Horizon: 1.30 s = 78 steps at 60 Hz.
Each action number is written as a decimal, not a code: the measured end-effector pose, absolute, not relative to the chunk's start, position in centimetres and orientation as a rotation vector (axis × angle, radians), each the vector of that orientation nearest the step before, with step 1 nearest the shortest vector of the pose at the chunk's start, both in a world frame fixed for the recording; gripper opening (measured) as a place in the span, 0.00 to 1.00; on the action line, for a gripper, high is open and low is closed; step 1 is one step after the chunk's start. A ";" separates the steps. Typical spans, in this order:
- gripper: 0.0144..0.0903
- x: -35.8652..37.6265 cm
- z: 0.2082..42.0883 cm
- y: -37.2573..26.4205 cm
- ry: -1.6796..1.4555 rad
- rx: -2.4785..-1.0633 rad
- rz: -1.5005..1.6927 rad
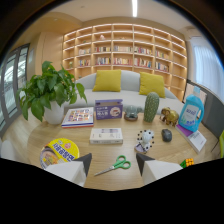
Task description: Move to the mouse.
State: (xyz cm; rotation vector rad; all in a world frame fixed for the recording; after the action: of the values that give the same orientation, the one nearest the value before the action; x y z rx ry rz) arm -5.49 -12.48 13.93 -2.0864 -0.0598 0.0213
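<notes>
The gripper (114, 161) has its fingers apart and empty, green-handled scissors (115, 164) between them. The dark mouse (166, 134) sits beyond the right finger, near the spotted white ball (145, 138) — a straight approach risks clipping that ball.

Round wooden table (30, 137) with loads on it: green scissors (116, 164) between the claw's fingers, a white box (106, 135) just ahead. The mouse (166, 134) sits ahead-right, a potted plant (50, 97) beyond-left.
</notes>
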 end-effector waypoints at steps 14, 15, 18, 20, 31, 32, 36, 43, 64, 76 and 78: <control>0.92 -2.0 14.6 -17.3 -0.060 -2.110 -0.020; 0.92 -1.6 14.7 -17.8 -0.058 -2.111 -0.023; 0.93 -0.4 14.7 -18.7 -0.048 -2.116 -0.044; 0.93 0.6 14.7 -19.5 -0.043 -2.120 -0.059; 0.93 6.3 15.2 -21.4 -0.003 -2.129 -0.138; 0.92 6.8 15.3 -21.5 0.002 -2.129 -0.147; 0.92 9.1 15.3 -21.1 0.018 -2.133 -0.166; 0.92 11.9 15.1 -19.3 0.046 -2.143 -0.172; 0.92 18.5 10.7 -8.0 0.066 -2.211 -0.172; 0.92 20.2 7.8 -1.7 0.067 -2.246 -0.169; 0.92 20.5 7.3 -1.0 0.068 -2.252 -0.170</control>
State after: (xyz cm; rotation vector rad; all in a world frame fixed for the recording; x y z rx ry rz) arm 20.48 -0.96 7.31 -2.2520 0.0683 -0.1697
